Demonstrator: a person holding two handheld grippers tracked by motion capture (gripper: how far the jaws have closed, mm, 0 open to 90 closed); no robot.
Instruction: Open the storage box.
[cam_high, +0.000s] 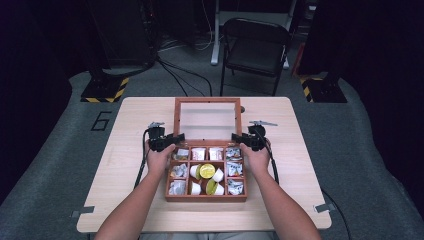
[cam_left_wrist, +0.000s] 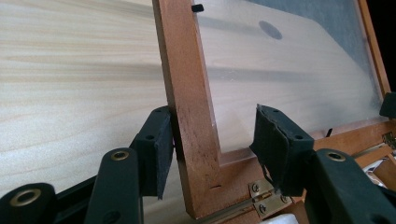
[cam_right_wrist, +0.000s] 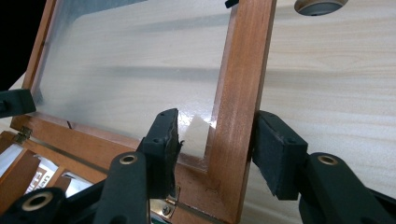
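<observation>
Wooden table, one box, two hand-held grippers

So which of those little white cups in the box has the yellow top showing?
The cup in the middle compartment of the wooden box, lying tipped with its round yellow lid facing the camera. The cups around it show mostly white sides.

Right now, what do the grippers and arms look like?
Both the left gripper and right gripper are black, with blocky padded jaws on linkages with brass-coloured pivots. A black cable trails from each. The right one carries a grey plate on top. Forearms bare, no sleeves in view.
</observation>
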